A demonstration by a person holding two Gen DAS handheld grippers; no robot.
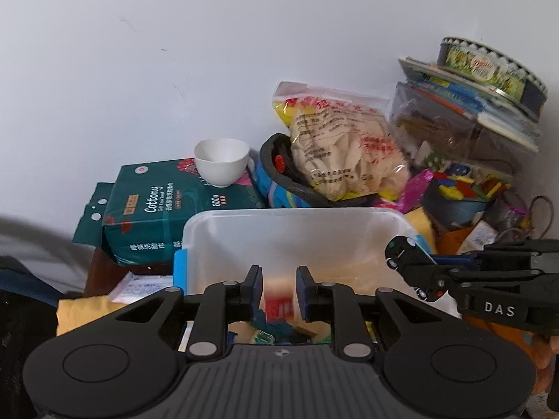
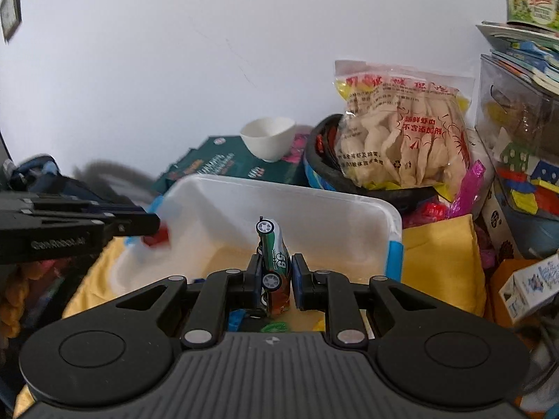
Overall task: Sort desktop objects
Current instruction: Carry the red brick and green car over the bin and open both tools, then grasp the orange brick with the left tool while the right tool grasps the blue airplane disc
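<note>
— Now, how is the car [image 2: 274,265] held?
— It is clamped nose-up by the right gripper [image 2: 276,281], over the near rim of the tub [image 2: 349,202].
— And the left gripper [image 1: 278,293]?
— Slightly apart; a blurred red block [image 1: 278,305] is seen between the pads. Both should be released well inside the tub.

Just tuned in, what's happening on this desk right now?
A person is sorting desk clutter with two hand-held grippers, both poised at a clear plastic bin. The right hand-held gripper is shut on a small toy car numbered 59, held nose-up in front of the bin. The left hand-held gripper has a gap between its pads, with a blurred red-and-cream object showing there; whether it is gripped is unclear. A white bowl sits on a green tissue pack behind the bin.
</note>
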